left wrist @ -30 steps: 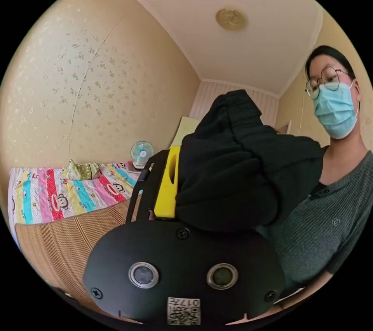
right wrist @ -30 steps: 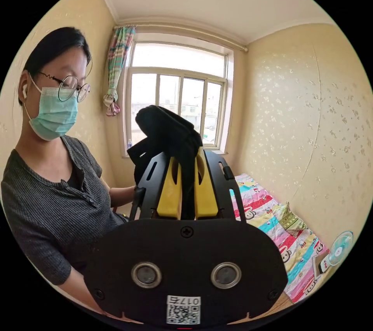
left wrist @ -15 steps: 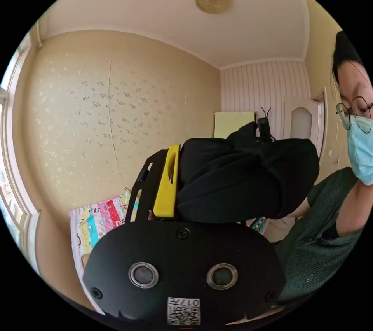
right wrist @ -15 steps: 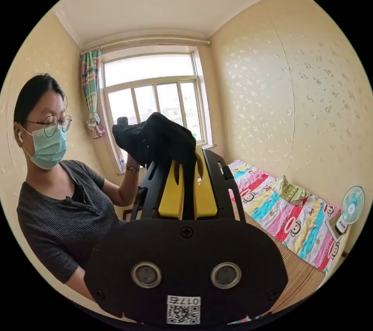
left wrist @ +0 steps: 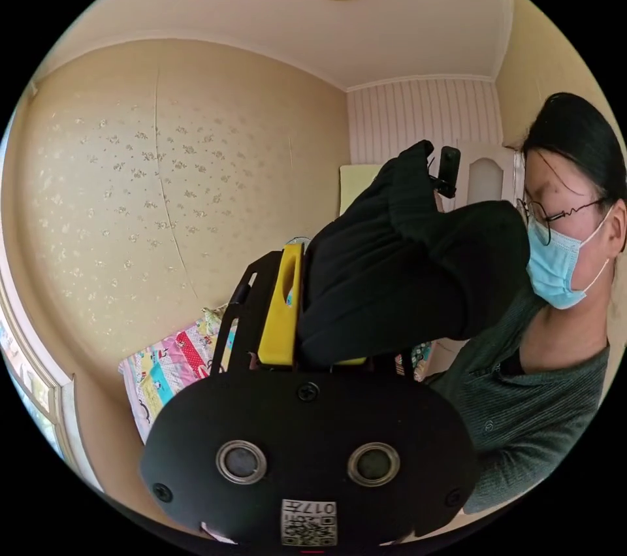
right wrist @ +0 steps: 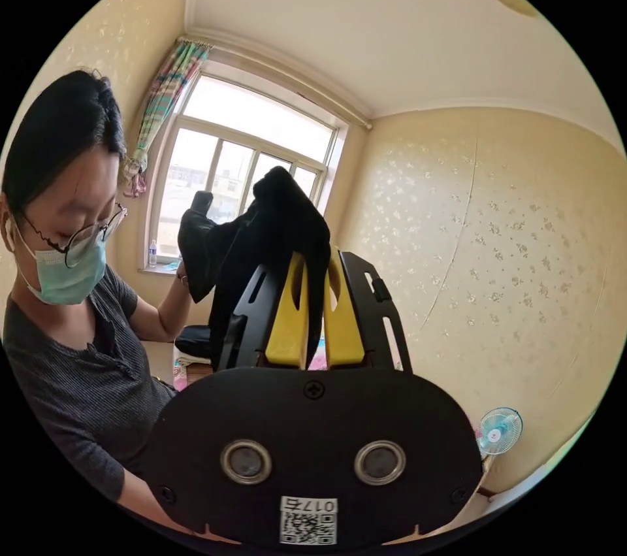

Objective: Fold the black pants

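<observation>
The person (right wrist: 72, 347) stands close behind both tools, in a grey ribbed shirt, and takes the whole side of each view nearest the body. The bed with its bright cartoon sheet (left wrist: 173, 363) shows at the lower edge of the left gripper view, near the papered wall; most of it is hidden by the tool body. The black pants (left wrist: 405, 281) hang in the air between the 2 tools, well above the bed, with free room on all sides.

In the left gripper view, the left gripper (left wrist: 320, 314) has 1 yellow jaw in sight beside the bunched cloth; the other jaw is almost all covered, so I cannot tell if both press on it. In the right gripper view, the right gripper (right wrist: 315, 314) has its 2 yellow jaws pressed together on a thin fold of the pants (right wrist: 287, 242), which rises above the tips and falls toward the window. A small fan (right wrist: 499, 430) stands low by the wall, partly cut off.
</observation>
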Motion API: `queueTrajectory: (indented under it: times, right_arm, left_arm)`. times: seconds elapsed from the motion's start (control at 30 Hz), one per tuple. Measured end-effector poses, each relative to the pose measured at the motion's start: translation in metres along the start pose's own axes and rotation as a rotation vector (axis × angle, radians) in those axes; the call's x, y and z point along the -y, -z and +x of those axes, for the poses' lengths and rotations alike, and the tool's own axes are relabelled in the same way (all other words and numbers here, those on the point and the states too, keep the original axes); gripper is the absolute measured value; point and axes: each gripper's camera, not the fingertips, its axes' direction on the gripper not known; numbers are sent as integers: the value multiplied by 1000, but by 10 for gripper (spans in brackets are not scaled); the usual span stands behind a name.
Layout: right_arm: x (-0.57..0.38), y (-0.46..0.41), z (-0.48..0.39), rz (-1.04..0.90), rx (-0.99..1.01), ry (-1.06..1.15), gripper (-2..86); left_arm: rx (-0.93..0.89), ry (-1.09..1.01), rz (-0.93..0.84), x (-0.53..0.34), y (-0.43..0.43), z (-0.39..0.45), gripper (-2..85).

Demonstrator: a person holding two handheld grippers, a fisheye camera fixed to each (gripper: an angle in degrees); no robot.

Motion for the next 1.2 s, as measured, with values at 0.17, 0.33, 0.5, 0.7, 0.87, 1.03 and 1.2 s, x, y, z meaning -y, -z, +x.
queueTrajectory:
  times: [0.17,0.33,0.5,0.7,0.87,1.03,1.2]
  right_arm:
    - [6,-29,75,-138,-110,-100,13]
    - [-62,-128,200,-545,-246,-191,19]
    - [-185,-230,447,-578,-509,-725,86]
    - [-382,-217,521,-758,-378,-1043,127]
    - [-577,-205,450,-1201,-41,-1125,108]
    - [-680,-158,340,-1477,348,-1222,122]
    - [-696,-97,292,-1550,467,-1405,131]
  left_arm:
    - [-32,102,-125,65,-49,-119,50]
    - [-156,410,-393,61,-227,-329,67]
    - [265,786,-419,30,-351,-558,176]
    - [-4,1195,-701,-189,-395,-674,168]
    - [-68,1222,-1165,-356,-377,-642,164]
    - [-164,1235,-1462,-431,-318,-617,168]
    - [-269,1167,-1491,-413,-283,-618,127]
